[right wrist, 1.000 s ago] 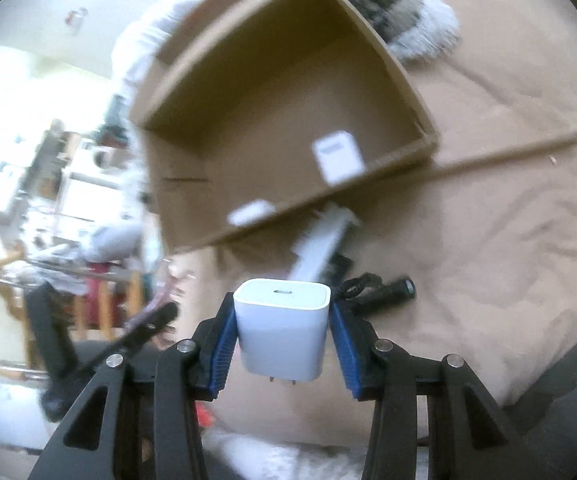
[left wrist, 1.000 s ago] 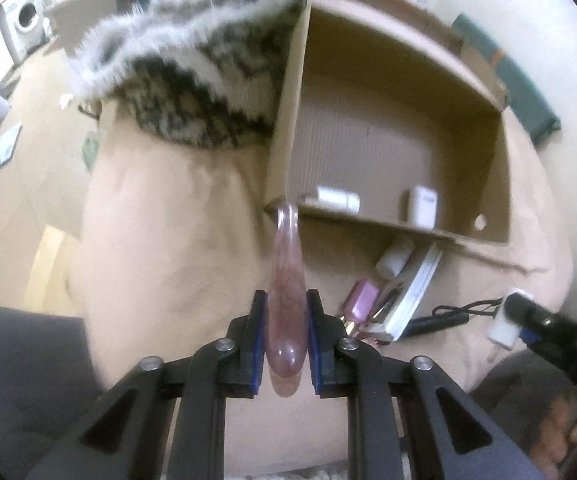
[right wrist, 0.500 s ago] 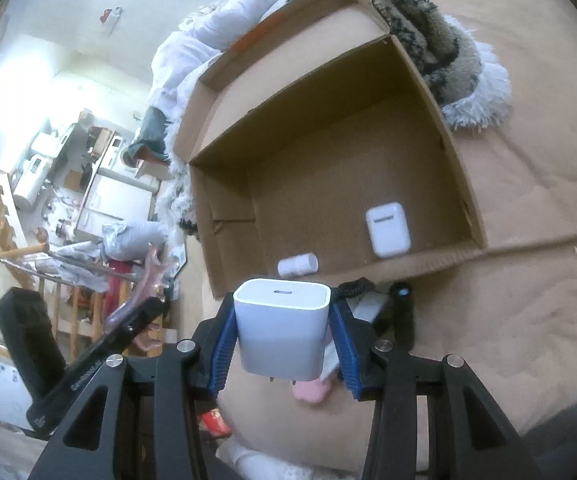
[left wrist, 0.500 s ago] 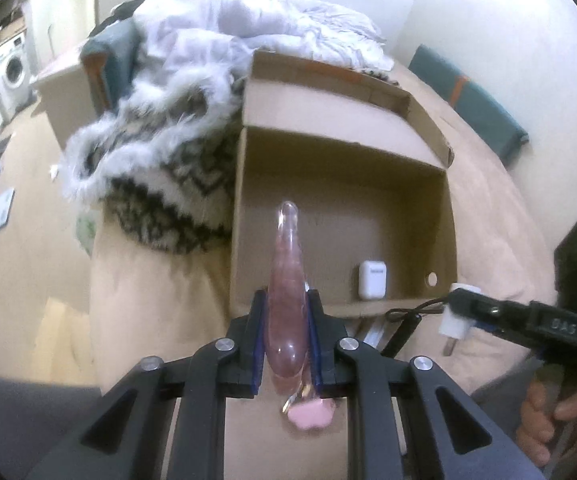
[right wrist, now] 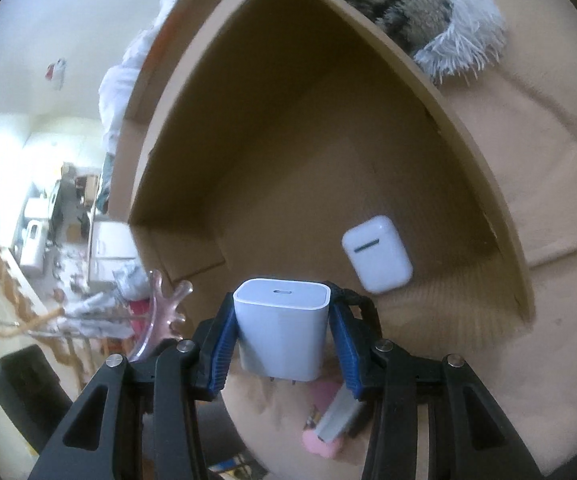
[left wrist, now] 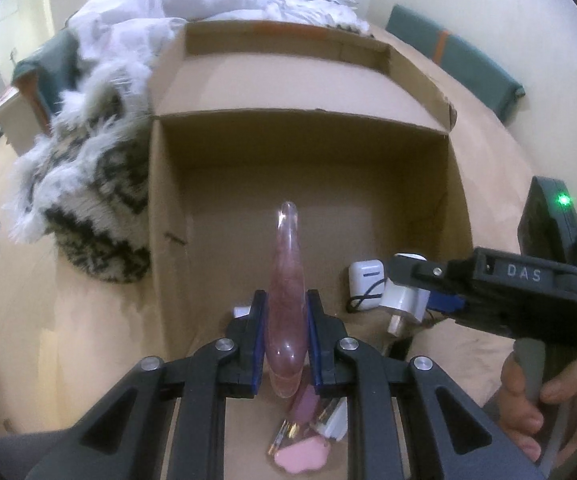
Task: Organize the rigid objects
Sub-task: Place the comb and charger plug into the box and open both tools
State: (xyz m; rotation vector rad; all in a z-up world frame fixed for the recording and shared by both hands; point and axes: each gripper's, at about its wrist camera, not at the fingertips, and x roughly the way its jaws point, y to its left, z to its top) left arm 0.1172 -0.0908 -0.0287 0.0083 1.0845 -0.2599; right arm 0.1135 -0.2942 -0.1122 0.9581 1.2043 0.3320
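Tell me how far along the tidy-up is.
Done: the earbud case lies in the cardboard box. In hand: the left claw grips a pink hair clip; the right claw grips a white charger, both over the box. Left: pink bits outside it.

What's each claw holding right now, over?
Left gripper clamps pink hair claw. Right gripper clamps white charger. Both over cardboard box. Nothing blocking.

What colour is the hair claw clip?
Translucent pink hair claw clip, clearest in the left wrist view.
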